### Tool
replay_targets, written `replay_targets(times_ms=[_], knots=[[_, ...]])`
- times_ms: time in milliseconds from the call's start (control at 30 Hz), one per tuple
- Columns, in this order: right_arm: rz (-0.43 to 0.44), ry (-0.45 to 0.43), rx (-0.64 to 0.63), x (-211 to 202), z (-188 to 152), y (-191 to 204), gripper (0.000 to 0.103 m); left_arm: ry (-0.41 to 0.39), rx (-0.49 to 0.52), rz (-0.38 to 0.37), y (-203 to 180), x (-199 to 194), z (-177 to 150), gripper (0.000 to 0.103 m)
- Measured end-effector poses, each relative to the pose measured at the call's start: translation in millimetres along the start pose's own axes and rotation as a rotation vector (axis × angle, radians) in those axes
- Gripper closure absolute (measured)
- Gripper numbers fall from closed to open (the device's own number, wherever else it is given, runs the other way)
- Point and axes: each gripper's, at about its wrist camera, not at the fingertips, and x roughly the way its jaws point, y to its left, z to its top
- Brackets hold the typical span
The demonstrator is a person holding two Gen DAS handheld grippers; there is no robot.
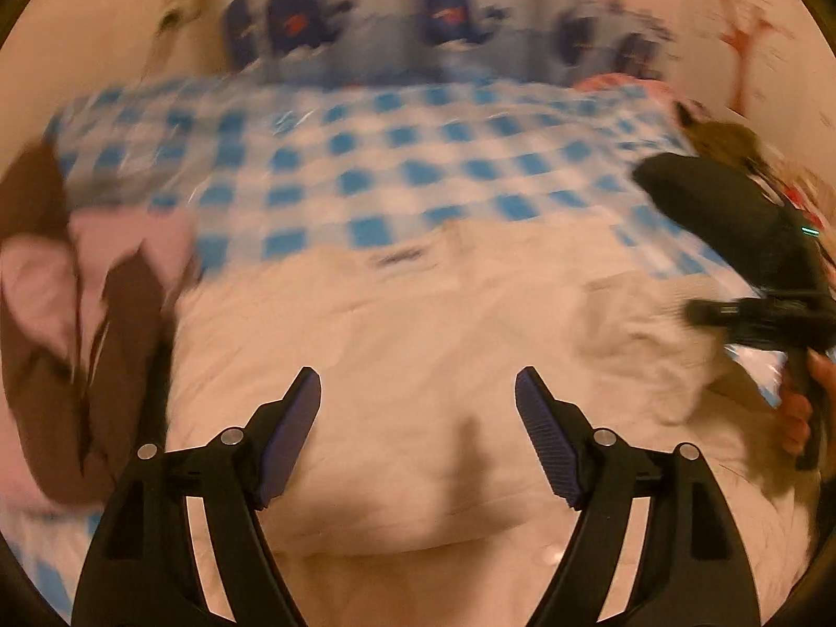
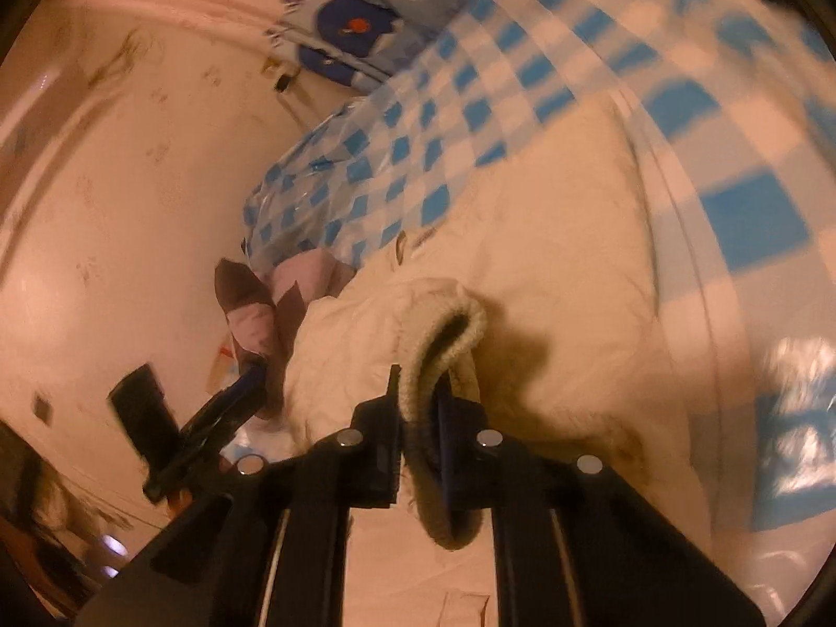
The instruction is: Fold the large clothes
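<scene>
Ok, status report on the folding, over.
Right gripper shut on the ribbed cuff of the cream jacket. Left gripper open, empty, above the jacket. Brown and pink garment bunched at the jacket's edge on the checked cloth.

Left gripper [image 1: 418, 386] jaws wide apart and empty, right gripper [image 2: 418, 392] clamped tight on fabric.

One cream quilted fabric garment [image 1: 418, 313] with one ribbed knit cuff [image 2: 444, 345]. One crumpled pink-and-brown garment [image 1: 78, 313] at the left edge of the bed. One blue-and-white checked plastic sheet [image 1: 366, 157] covering the bed. One pale blue bedcover with dark blue printed figures [image 1: 366, 26] at the far edge; at least four figures countable. Two black two-finger grippers: left gripper [image 1: 418, 392], right gripper [image 2: 418, 392].
</scene>
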Motion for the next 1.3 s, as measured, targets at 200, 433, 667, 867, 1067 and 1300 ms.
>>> replay_targets(times_ms=[200,433,667,867,1067,1300], knots=[[-0.113,-0.083,-0.331,-11.4,6.2,82.7,0.093,-0.009,-0.118,0.015,36.4,0.8,-5.8,0.03],[-0.157,-0.204,-0.451,-37.0,84.3,129.7,0.094,-0.14,-0.132,0.055,48.0,-26.3,24.7,0.028],[-0.325,-0.019,-0.226,8.8,60.4,-9.3,0.094,0.097,-0.145,0.082,49.7,59.0,5.0,0.026],[-0.331,0.055,-0.149,26.3,46.3,-52.6,0.093,0.036,-0.053,0.168,38.0,52.4,0.7,0.026],[-0.401,0.009,-0.092,-0.8,45.1,-49.7,0.063,0.129,-0.009,0.256,54.9,71.6,2.8,0.026],[-0.555,-0.142,-0.493,20.8,48.5,80.3,0.044,-0.105,0.084,0.379,38.1,22.4,18.5,0.026]])
